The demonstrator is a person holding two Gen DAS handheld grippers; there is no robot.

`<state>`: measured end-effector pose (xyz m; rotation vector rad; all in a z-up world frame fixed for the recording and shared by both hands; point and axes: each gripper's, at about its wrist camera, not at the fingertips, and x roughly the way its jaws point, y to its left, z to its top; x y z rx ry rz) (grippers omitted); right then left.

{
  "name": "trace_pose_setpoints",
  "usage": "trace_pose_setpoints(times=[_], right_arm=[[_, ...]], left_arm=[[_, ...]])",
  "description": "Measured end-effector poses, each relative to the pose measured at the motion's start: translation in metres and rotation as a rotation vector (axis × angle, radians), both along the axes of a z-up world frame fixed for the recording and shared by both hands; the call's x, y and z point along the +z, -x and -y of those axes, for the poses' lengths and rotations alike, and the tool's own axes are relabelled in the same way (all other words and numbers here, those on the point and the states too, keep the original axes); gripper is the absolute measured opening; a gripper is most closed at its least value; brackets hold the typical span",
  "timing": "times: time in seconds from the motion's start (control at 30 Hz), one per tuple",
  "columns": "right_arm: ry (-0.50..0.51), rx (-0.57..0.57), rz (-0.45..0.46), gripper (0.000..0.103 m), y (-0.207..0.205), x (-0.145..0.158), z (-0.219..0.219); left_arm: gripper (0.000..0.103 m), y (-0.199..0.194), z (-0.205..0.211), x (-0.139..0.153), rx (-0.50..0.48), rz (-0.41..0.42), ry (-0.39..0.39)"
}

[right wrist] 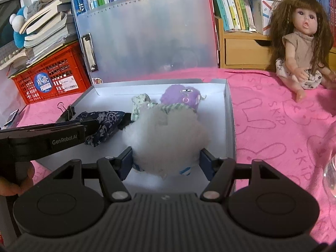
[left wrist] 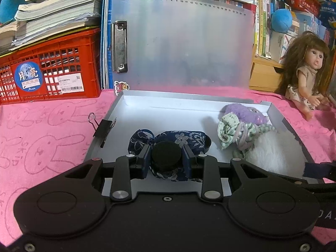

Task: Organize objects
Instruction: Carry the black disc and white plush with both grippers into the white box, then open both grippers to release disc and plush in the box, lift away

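The left gripper [left wrist: 167, 157] is nearly closed, its blue fingers [left wrist: 145, 159] clamped on a dark blue floral pouch [left wrist: 182, 139] with a black round cap [left wrist: 167, 154] at its near end; the pouch hangs low over the near left part of the white box [left wrist: 159, 113]. The right gripper [right wrist: 167, 159] stands about half open, its fingers [right wrist: 126, 159] pressed to either side of a white fluffy ball [right wrist: 168, 134], which sits in the box's near right part. In the right wrist view the left gripper's black body comes in from the left, with a bit of the person's hand [right wrist: 14, 180] under it.

Just behind the fluffy ball, inside the box, lies a green checked fabric toy [left wrist: 231, 132], touching it, and behind that a purple plush [left wrist: 247, 113] near the box's far right corner. A black binder clip [left wrist: 103, 127] grips the box's left wall. The box's translucent lid [left wrist: 182, 42] stands upright at its far edge, a metal clamp [left wrist: 120, 46] on its left side.

The box rests on a pink towel [left wrist: 42, 136]. Left of the box, farther back, is a red crate [left wrist: 52, 67] with books stacked on it. Right of the box, well apart, a doll [right wrist: 302, 42] sits on the towel, before a bookshelf.
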<state>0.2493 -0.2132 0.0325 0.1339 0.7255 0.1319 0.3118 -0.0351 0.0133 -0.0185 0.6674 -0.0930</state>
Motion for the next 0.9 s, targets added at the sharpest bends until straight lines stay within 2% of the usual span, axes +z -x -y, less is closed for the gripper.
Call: trace_pose_setpoints(times=[0.17, 0.33, 0.5, 0.6, 0.9], right_arm=[[0.003, -0.001, -0.006, 0.069, 0.002, -0.006, -0.003], [-0.017, -0.003, -0.013, 0.076, 0.005, -0.006, -0.001], [-0.014, 0.006, 0.007, 0.081, 0.012, -0.001, -0.001], [-0.014, 0.013, 0.024, 0.085, 0.018, 0.004, 0.0], [-0.017, 0.034, 0.083, 0.089, 0.046, 0.022, 0.002]], left_arm=[[0.03, 0.001, 0.001, 0.001, 0.0, -0.004, -0.004], [0.032, 0.005, 0.0, 0.002, 0.001, -0.01, -0.002], [0.043, 0.012, -0.001, 0.009, 0.0, -0.003, -0.004], [0.049, 0.018, -0.003, 0.014, -0.003, -0.004, 0.02], [0.067, 0.053, -0.006, 0.04, -0.042, 0.042, 0.028]])
